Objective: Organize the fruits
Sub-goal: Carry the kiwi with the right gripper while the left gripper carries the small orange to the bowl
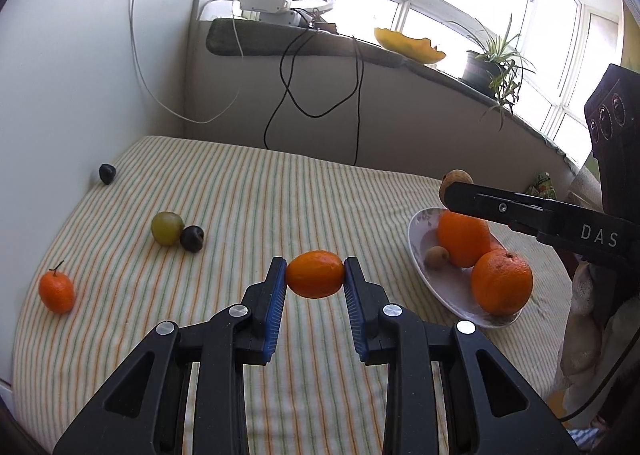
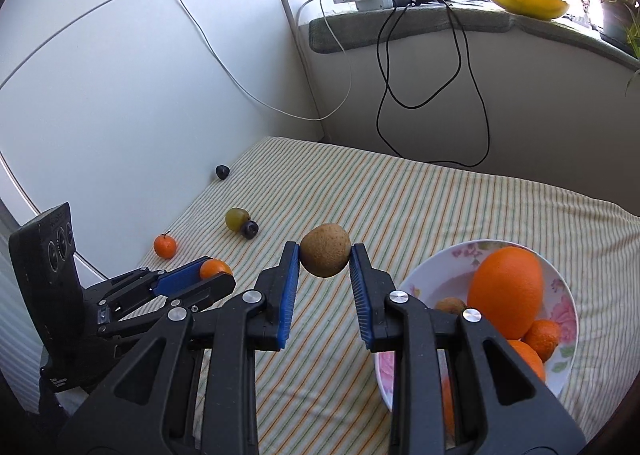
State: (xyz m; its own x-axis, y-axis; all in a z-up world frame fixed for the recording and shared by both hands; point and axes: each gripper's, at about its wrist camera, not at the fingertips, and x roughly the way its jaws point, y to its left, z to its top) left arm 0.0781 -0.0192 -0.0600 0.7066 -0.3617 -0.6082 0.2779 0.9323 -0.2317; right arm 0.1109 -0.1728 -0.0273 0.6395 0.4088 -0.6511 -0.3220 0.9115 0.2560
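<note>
My left gripper [image 1: 315, 275] is shut on a small orange mandarin [image 1: 315, 274], held above the striped cloth. My right gripper [image 2: 325, 255] is shut on a brown kiwi [image 2: 325, 255], just left of the flowered plate [image 2: 564, 315]. That plate [image 1: 418, 233] holds oranges [image 1: 502, 281] and a small brown fruit [image 1: 437, 257]. In the left wrist view the right gripper [image 1: 452, 191] reaches in from the right over the plate with the kiwi [image 1: 454, 179]. The left gripper [image 2: 218, 273] with its mandarin [image 2: 214, 268] shows low left in the right wrist view.
On the cloth at the left lie a stemmed mandarin [image 1: 57, 291], a green fruit [image 1: 167, 228], a dark plum [image 1: 192, 238] beside it, and another dark plum [image 1: 107, 173] by the wall. Cables [image 1: 316, 95] hang from the windowsill, which carries a potted plant [image 1: 490, 63].
</note>
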